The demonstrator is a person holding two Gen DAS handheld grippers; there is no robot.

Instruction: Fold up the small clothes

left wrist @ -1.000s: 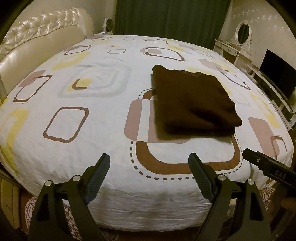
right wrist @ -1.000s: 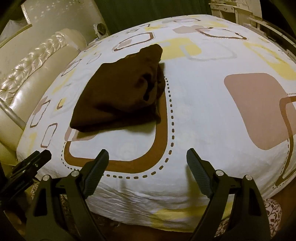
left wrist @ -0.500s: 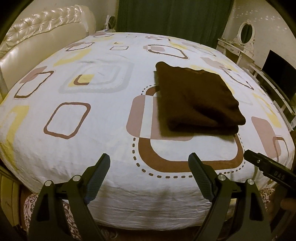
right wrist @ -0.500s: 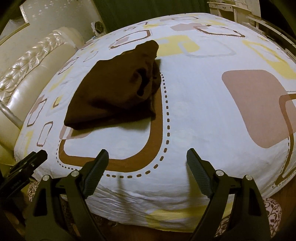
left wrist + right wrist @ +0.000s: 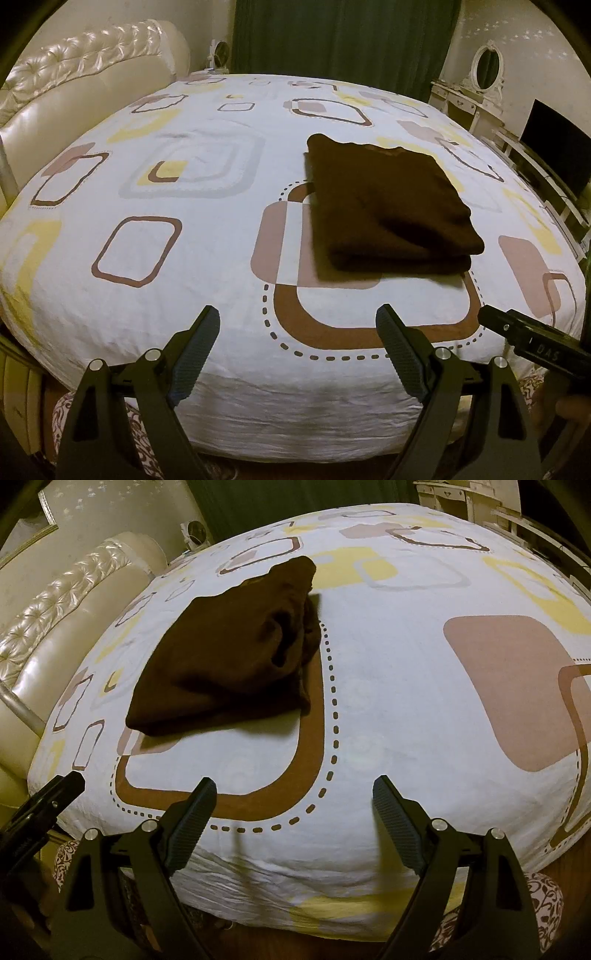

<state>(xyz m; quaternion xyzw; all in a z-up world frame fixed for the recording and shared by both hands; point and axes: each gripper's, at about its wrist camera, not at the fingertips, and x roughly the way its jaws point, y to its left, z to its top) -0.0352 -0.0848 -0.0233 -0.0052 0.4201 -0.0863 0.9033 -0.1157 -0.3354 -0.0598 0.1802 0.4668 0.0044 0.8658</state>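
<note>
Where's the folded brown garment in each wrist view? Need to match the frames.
Left wrist: folded brown garment right of centre, mid-height.
Right wrist: same garment upper left, open folds facing right.
Shared landmark: the brown rounded-square print with dotted outline on the sheet, under its near edge.

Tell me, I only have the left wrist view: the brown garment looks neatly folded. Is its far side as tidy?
Observer: No. The right wrist view shows the garment with a gaping, bunched opening on that side.
Operator: Is the right gripper holding anything?
Observer: No; the right gripper is open, over the sheet, apart from the garment.
Operator: And the left one?
Observer: The left gripper is open too, empty.
</note>
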